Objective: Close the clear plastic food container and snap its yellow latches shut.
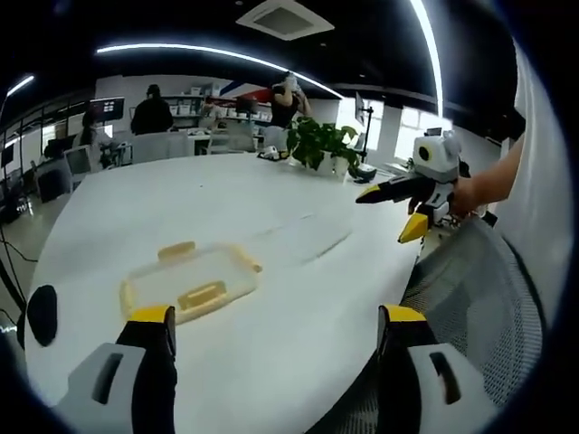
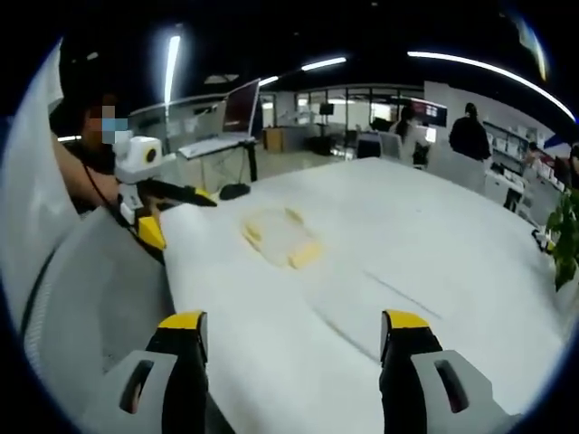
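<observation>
The clear plastic food container with yellow latches [image 1: 192, 283] lay flat on the white cloth-covered table [image 1: 298, 298], well out from the near edge, and nothing touched it. In the left gripper view it sat just beyond the left gripper [image 1: 276, 327], a little to the left of the line between the two yellow-tipped jaws; in the right gripper view it sat farther off, in the middle of the cloth. Yellow latches stood out at three of its sides in the left gripper view, and the lid appeared to rest on the base, though whether it was pressed fully down could not be told (clear plastic against white cloth gave little to go on). Nor could it be told whether any latch was snapped home.

The left gripper's jaws stood wide apart with nothing between them. The right gripper [image 2: 294, 330] was likewise spread wide and empty; seen from the left gripper view it hung in the air over the table's far right edge, near the grey mesh office chair [image 1: 479, 280], well apart from the container.

As a judgement, the task was at its very start: both grippers were off the container, so seating the lid and pressing each yellow latch shut probably all remained to be done.
</observation>
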### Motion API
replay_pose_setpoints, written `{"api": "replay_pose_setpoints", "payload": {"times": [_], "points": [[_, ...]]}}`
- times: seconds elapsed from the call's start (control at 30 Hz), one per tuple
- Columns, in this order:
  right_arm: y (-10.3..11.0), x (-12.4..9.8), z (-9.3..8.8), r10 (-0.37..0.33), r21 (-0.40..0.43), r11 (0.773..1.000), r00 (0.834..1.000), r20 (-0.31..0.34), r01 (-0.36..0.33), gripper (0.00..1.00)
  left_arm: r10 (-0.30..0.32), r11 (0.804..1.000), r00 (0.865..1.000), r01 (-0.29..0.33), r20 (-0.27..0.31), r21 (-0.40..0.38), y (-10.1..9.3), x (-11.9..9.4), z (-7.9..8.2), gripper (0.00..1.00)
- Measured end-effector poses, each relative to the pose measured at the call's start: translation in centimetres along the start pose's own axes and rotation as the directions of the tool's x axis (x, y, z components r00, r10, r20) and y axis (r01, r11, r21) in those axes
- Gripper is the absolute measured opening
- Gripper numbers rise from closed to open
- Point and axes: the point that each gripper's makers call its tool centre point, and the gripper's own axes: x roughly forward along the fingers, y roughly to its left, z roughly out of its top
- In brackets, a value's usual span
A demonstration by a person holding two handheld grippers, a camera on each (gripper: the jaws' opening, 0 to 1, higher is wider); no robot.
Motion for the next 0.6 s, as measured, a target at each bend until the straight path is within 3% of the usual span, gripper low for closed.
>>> {"api": "replay_pose_setpoints", "payload": {"times": [0.27, 0.6], "points": [[0.8, 1.7, 0.7, 0.028, -0.042, 0.999, 1.0, -0.01, -0.029, 0.76, -0.031, 0.999, 0.999, 0.032, -0.028, 0.03, -0.5, 0.2, -0.4, 0.92], [1.0, 3.3, 1.4, 0.062, -0.094, 0.993, 0.997, -0.037, -0.065, 0.74, -0.029, 0.998, 0.995, 0.034, -0.094, 0.054, 0.8, 0.0, -1.6, 0.87]]}}
